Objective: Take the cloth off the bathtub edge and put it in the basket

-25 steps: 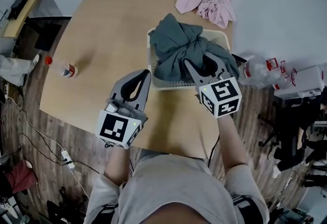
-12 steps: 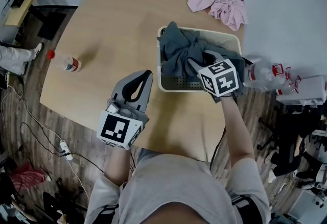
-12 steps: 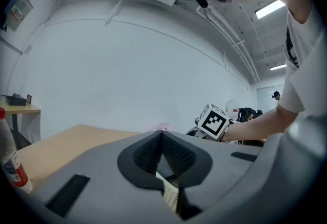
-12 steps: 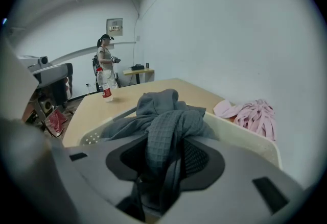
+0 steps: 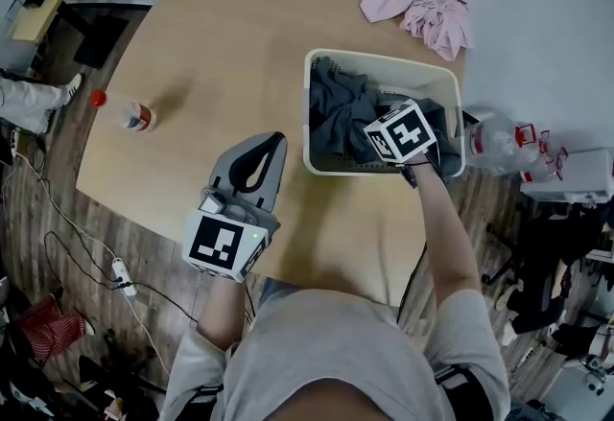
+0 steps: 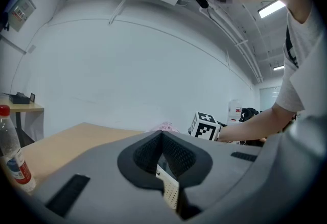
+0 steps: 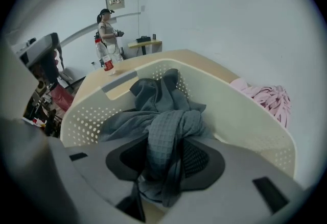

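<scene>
A grey waffle-weave cloth (image 5: 338, 112) lies bunched inside the cream perforated basket (image 5: 309, 127) on the wooden table. My right gripper (image 5: 395, 133) points steeply down into the basket, and its marker cube hides the fingers in the head view. In the right gripper view a thick fold of the cloth (image 7: 164, 116) runs between the jaws of the right gripper (image 7: 163, 139), which are shut on it. The rest of the cloth spreads over the basket floor below the basket wall (image 7: 245, 116). My left gripper (image 5: 257, 158) hovers over the table left of the basket, shut with nothing in it.
A pink cloth (image 5: 424, 11) lies on the table's far right corner. A red-capped bottle (image 5: 127, 114) lies near the left table edge. A clear plastic bottle (image 5: 487, 143) sits just right of the basket. A person stands far off in the right gripper view.
My right gripper has tipped downward and lowered the grey cloth from a heap above the rim to inside the basket. The left gripper has stayed where it was.
</scene>
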{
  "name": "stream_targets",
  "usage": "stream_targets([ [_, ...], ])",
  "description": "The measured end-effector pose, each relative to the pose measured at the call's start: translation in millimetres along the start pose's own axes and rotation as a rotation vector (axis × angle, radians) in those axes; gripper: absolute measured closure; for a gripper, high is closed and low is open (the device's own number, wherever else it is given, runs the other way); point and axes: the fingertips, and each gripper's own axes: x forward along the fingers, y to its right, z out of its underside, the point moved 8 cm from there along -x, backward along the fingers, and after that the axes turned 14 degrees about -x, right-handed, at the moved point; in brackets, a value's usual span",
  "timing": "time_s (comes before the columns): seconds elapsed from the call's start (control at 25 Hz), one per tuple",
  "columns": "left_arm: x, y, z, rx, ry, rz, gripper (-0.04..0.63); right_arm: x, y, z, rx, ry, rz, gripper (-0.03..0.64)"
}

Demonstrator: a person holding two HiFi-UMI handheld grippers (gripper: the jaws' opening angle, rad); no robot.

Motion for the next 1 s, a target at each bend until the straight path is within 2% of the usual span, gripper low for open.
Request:
stream_targets([
  [0.24, -3, -4, 1, -0.008, 0.003, -0.007, 0.600, 10, 1, 4, -0.012, -0.054, -0.014, 0.442],
  [0.52, -2, 1, 2, -0.009, 0.005, 0.012, 0.600, -7, -2, 7, -0.043, -0.019, -0.011, 0.406],
  [0.84, 0, 19, 3, 0.004, 0.012, 0.054, 0.600, -52, -14, 17, 0.031, 0.152, 0.051, 0.406],
  [0.92, -2, 27, 2, 0.011, 0.016, 0.058, 0.600, -63, -20, 20, 0.047, 0.204, 0.071, 0.449],
  [1.0, -4, 36, 2, 0.021, 0.019, 0.061, 0.600, -74, -27, 24, 0.066, 0.266, 0.110, 0.530],
])
